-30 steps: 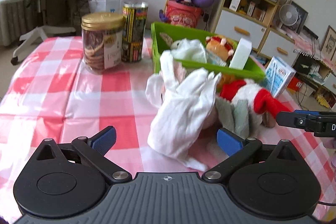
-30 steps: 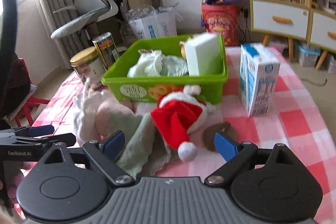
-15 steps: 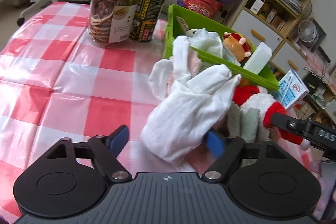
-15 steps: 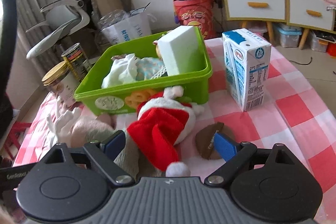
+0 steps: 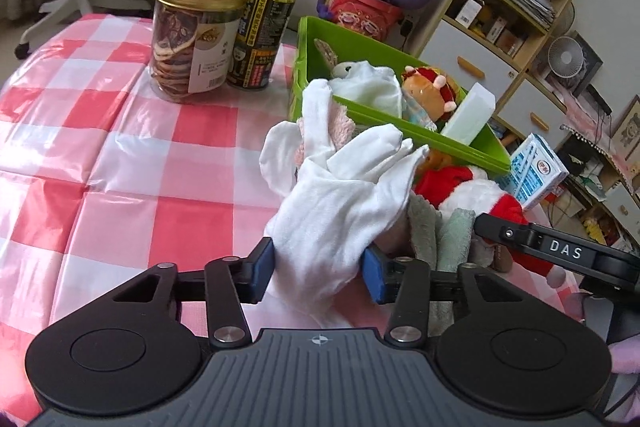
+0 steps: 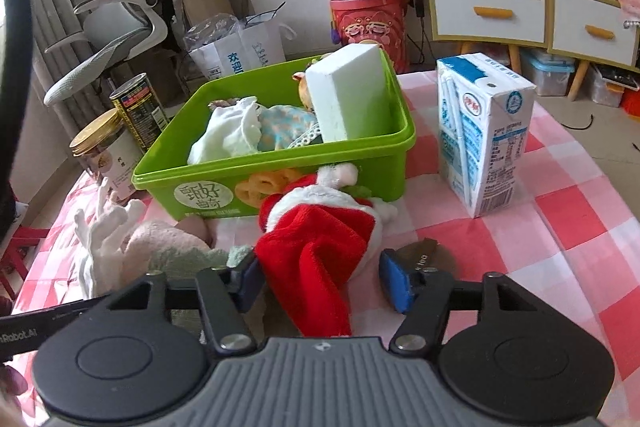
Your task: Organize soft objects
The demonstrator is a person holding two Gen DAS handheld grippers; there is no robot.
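Note:
A white cloth glove [image 5: 344, 195] lies on a pile of soft things in front of the green bin [image 5: 476, 143]. My left gripper [image 5: 318, 265] has its blue pads against both sides of the glove's cuff. A red and white Santa hat [image 6: 320, 227] lies in front of the bin [image 6: 208, 187]. My right gripper [image 6: 322, 279] is open around the hat's red end, with a gap on the right side. A pink and green towel [image 6: 176, 251] lies left of the hat. The bin holds a white cloth [image 6: 228, 135], a doll and a white sponge block [image 6: 348, 95].
A cookie jar [image 5: 196, 35] and a black can [image 5: 264, 27] stand behind the pile on the left. A milk carton [image 6: 484, 131] stands right of the bin. A brown disc [image 6: 428, 255] lies by my right gripper's right finger. The table has a pink checked cloth.
My left gripper moved forward and closed onto the white glove's cuff. My right gripper moved forward and narrowed around the Santa hat.

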